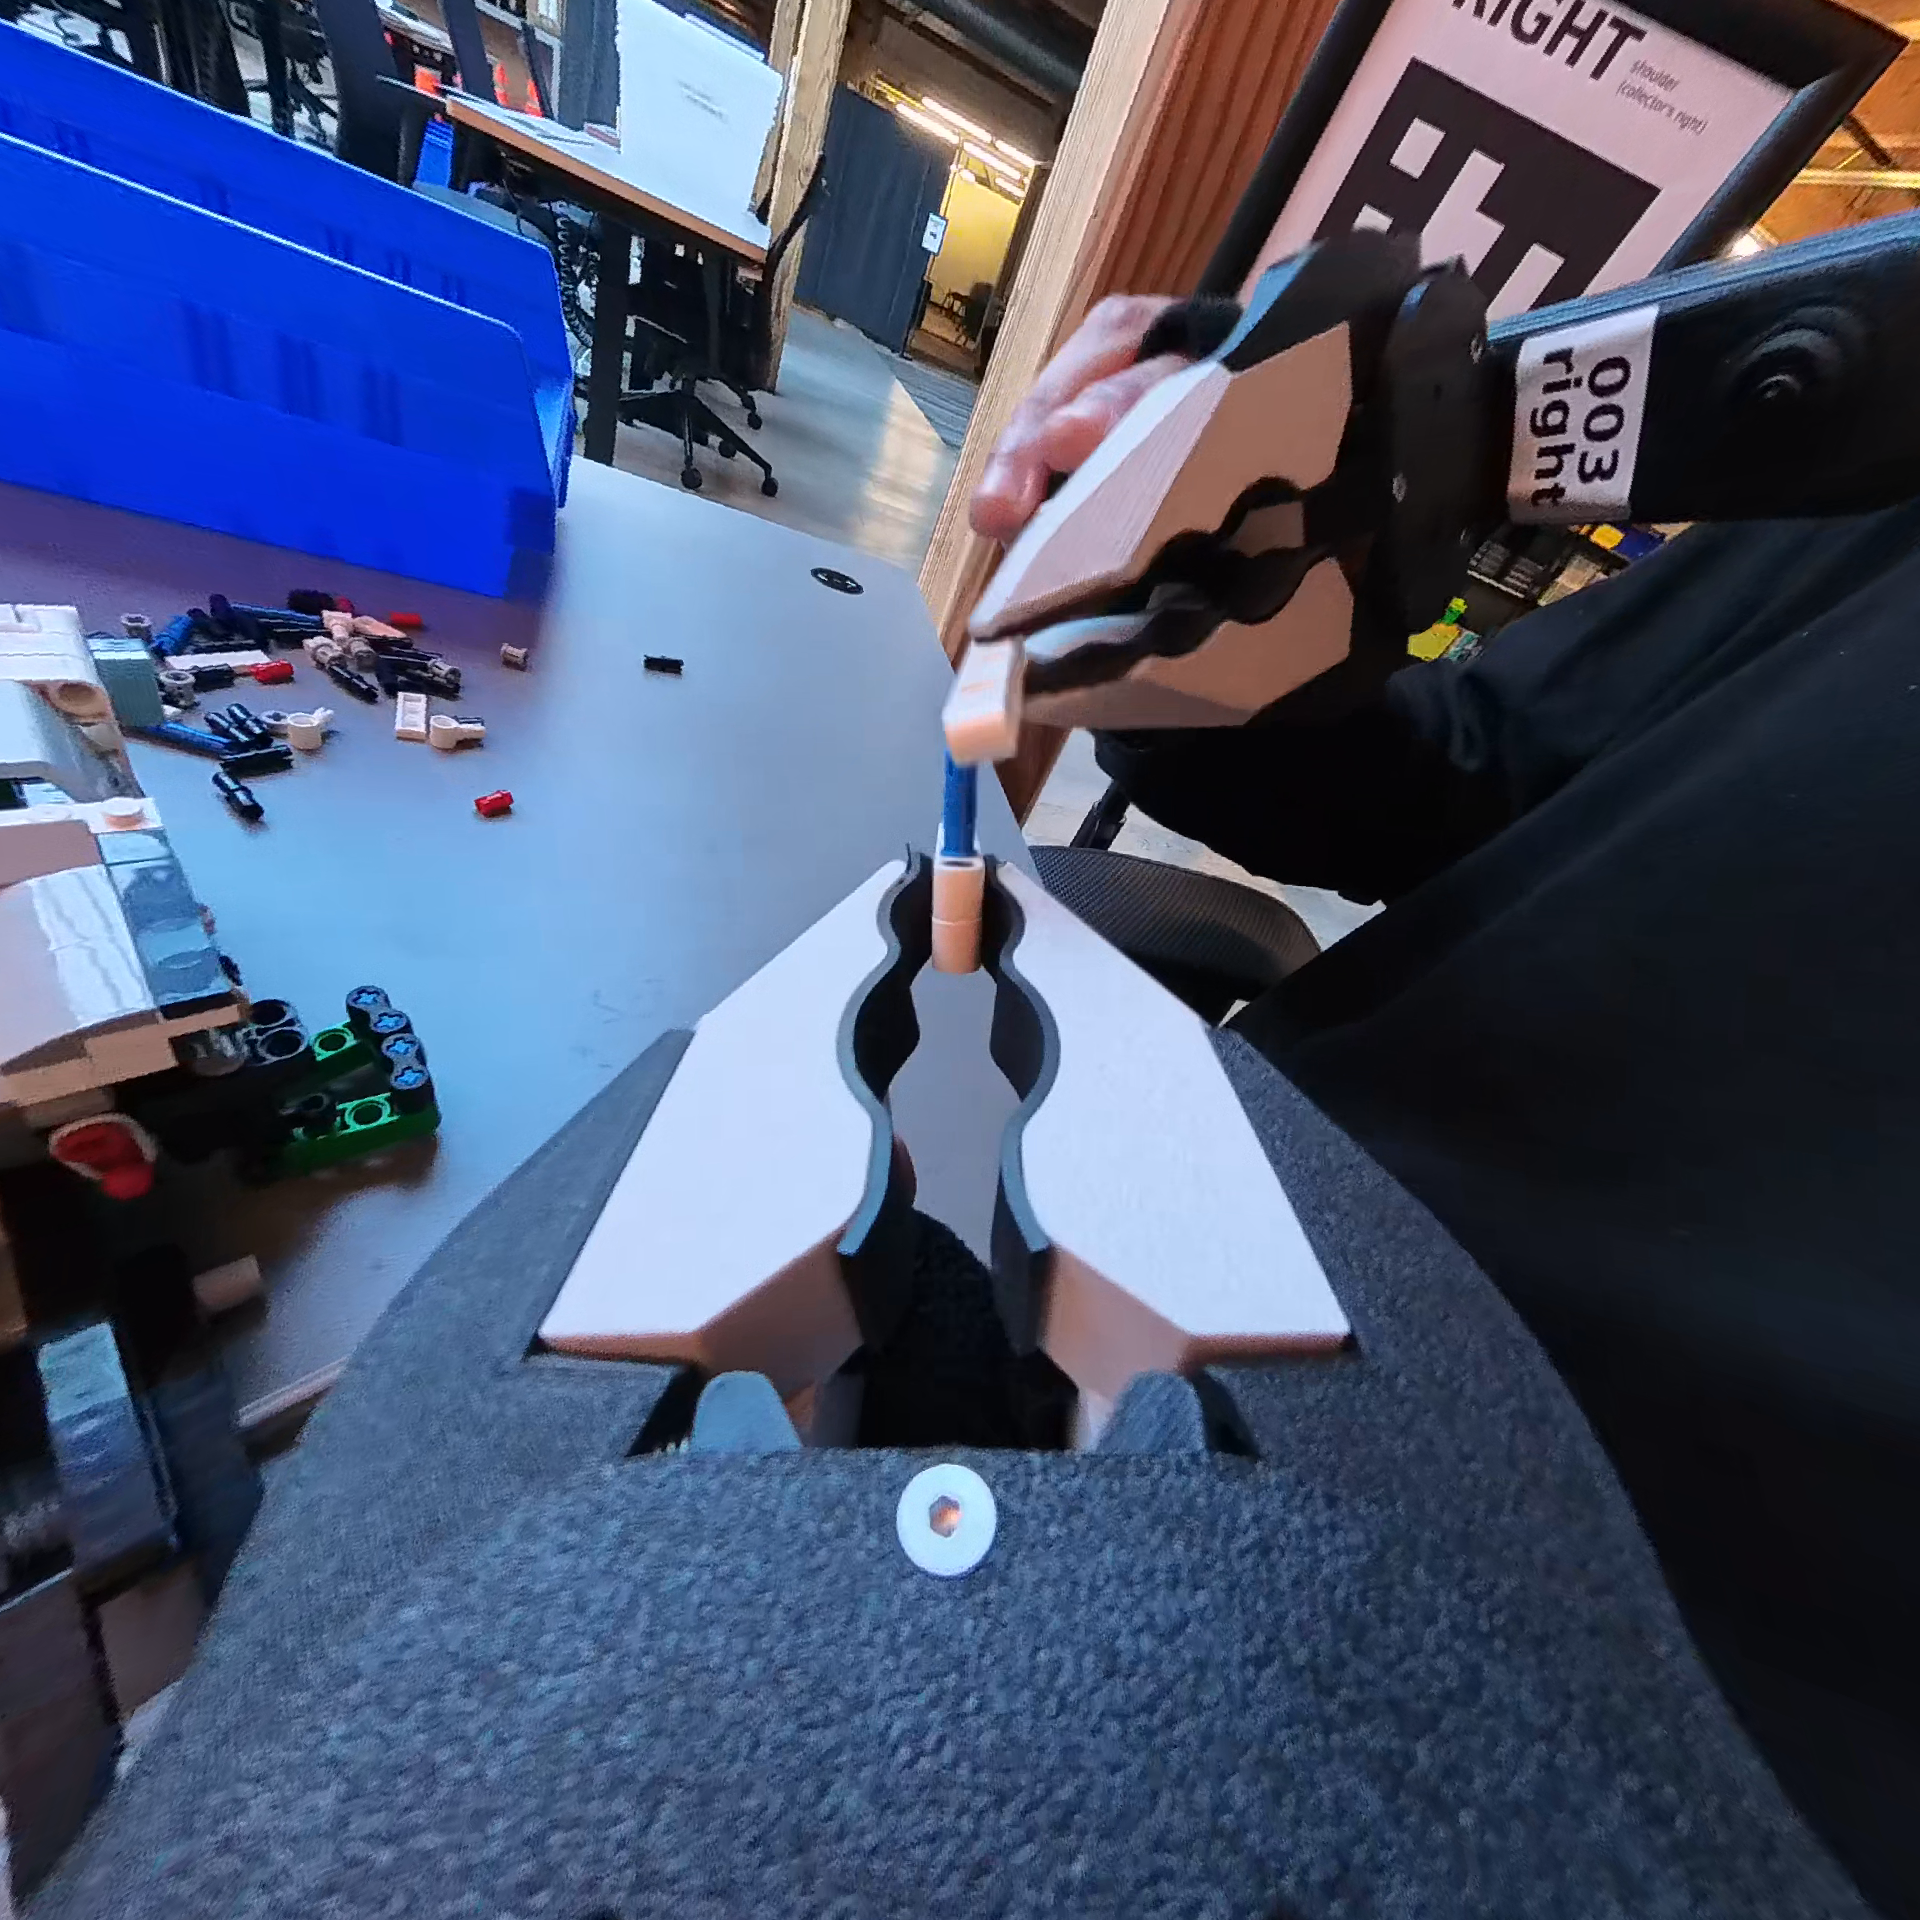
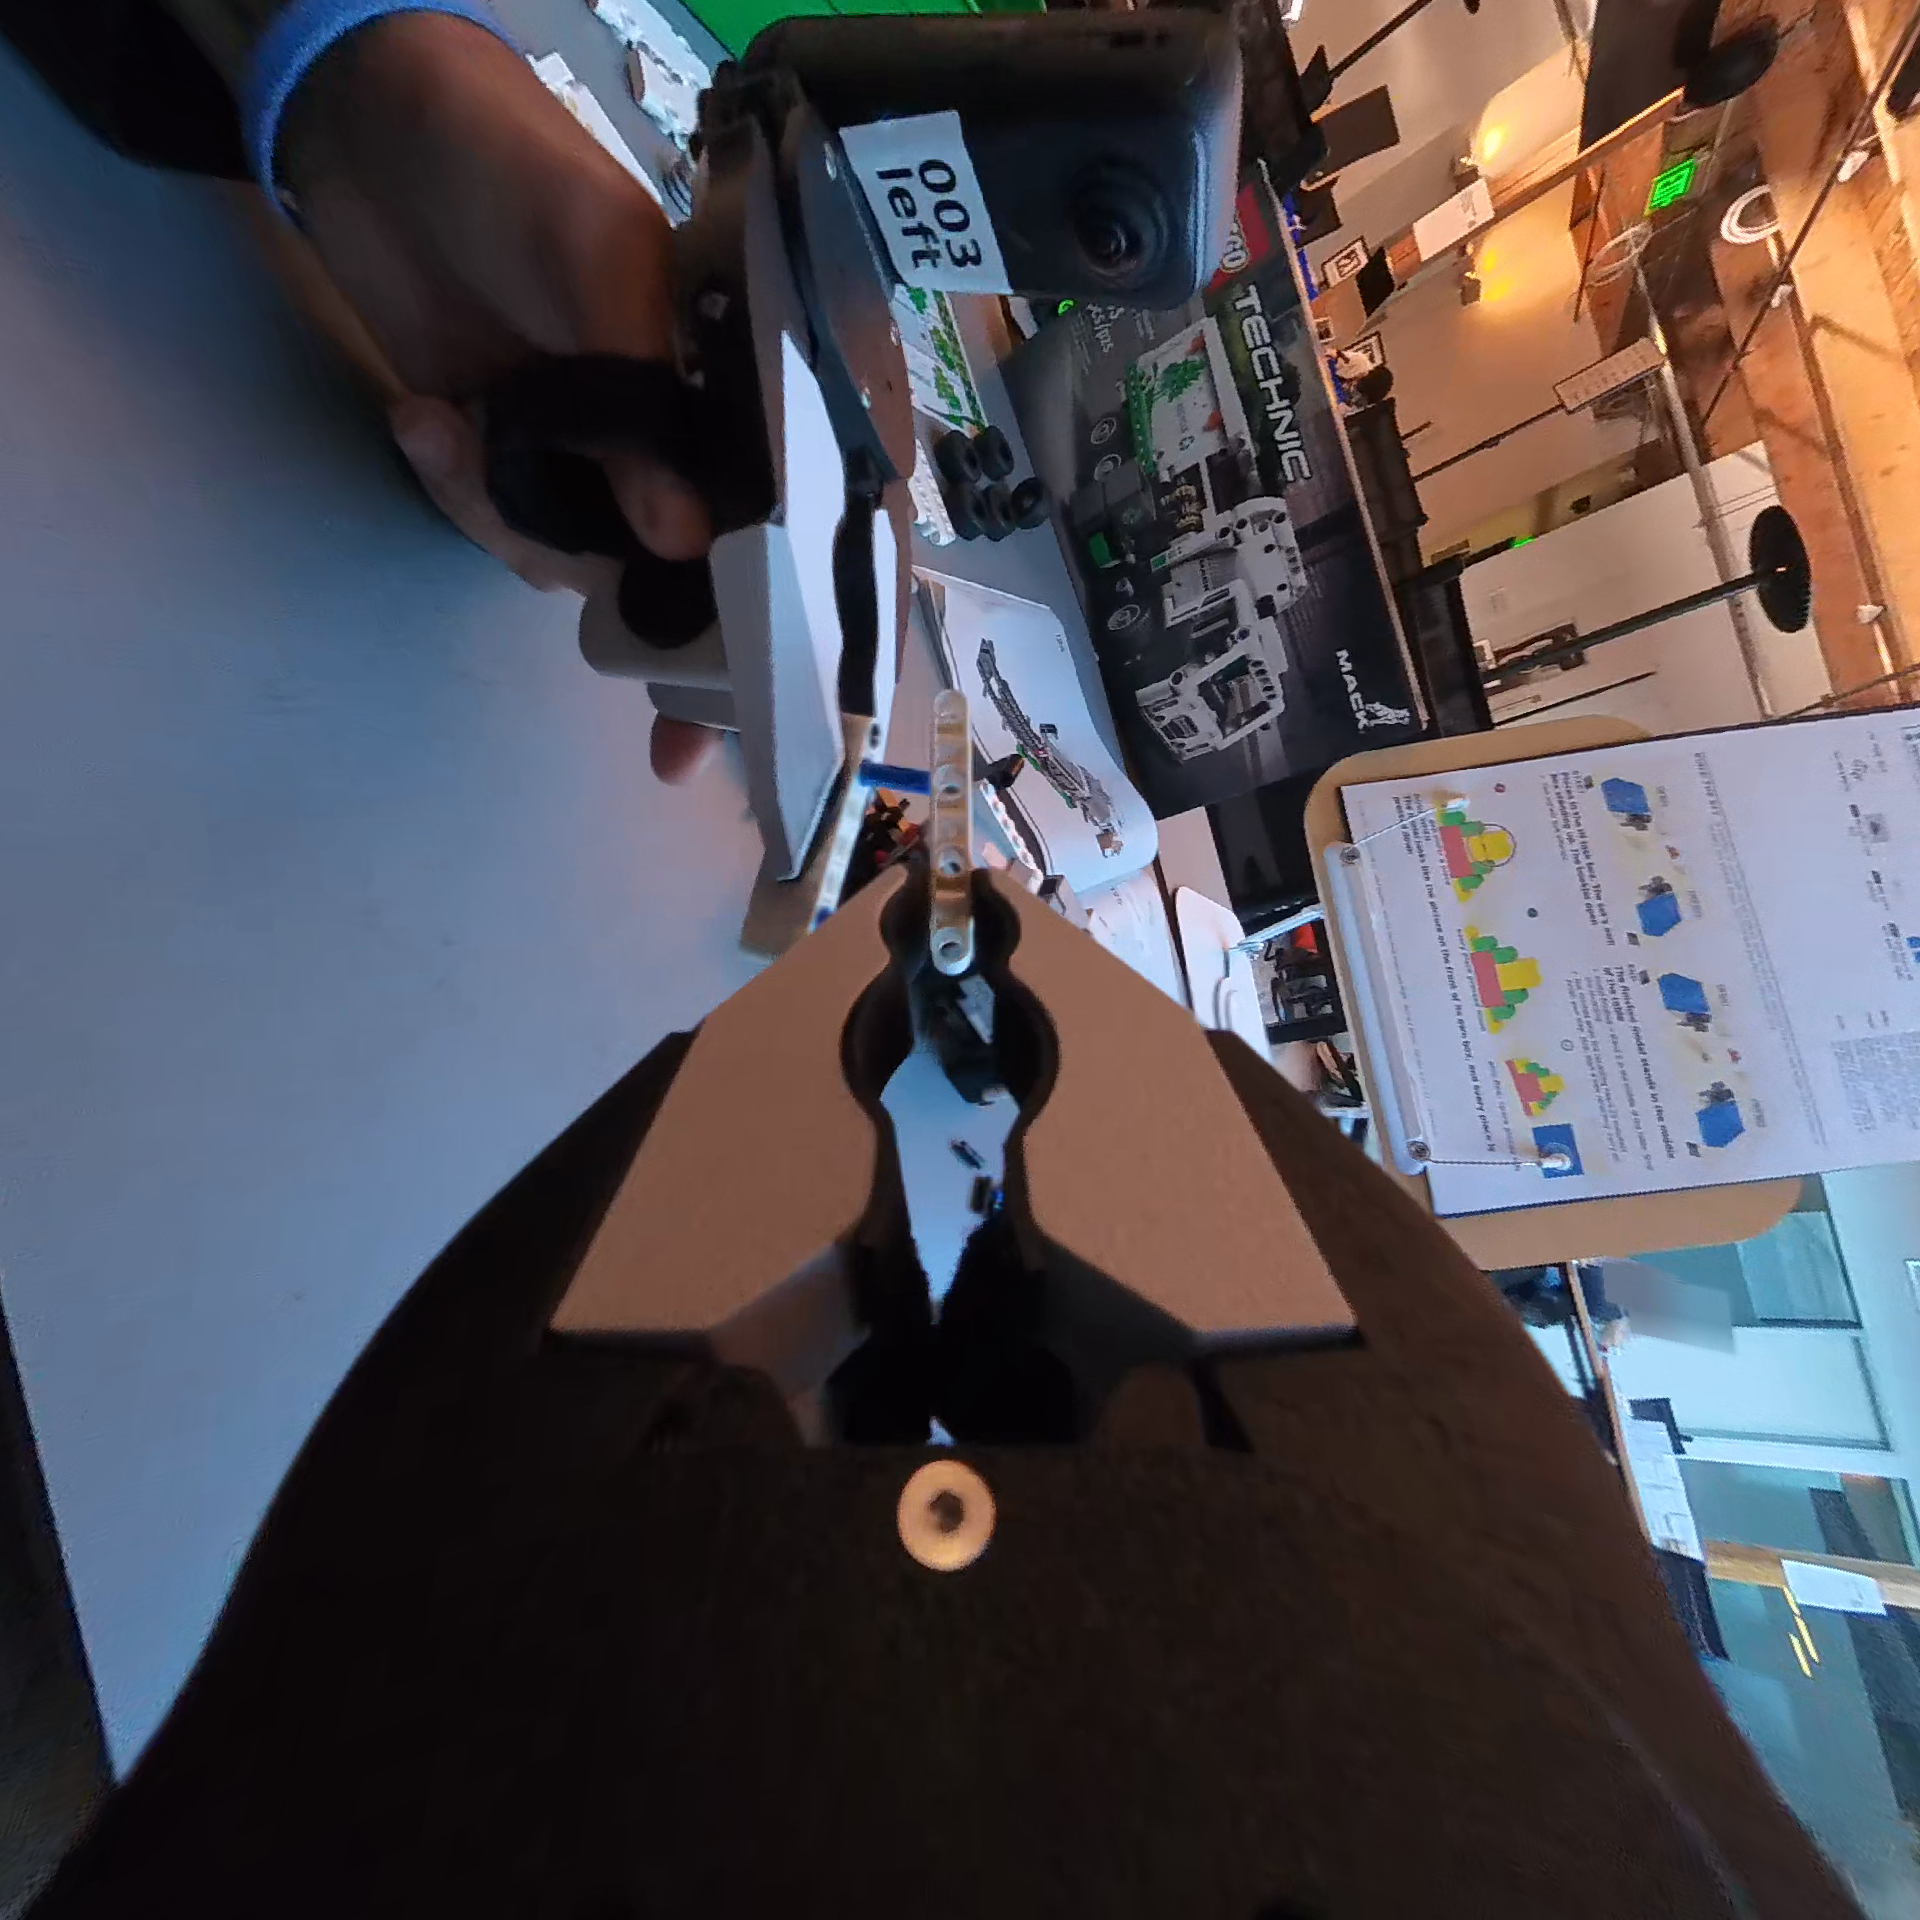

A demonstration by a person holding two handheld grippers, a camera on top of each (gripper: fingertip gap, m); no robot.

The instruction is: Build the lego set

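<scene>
We see the left gripper (image 1: 954, 883) clamped on a tan sleeve (image 1: 954, 920) carrying a blue rod (image 1: 954, 802). At one o'clock, the right gripper (image 1: 1023, 655) pinches a white beam (image 1: 982, 698), touching the rod's tip above the table (image 1: 623, 831).

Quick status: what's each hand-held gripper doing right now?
Left hand-held gripper: closed on tan connector with blue axle.
Right hand-held gripper: closed on white beam.
</scene>
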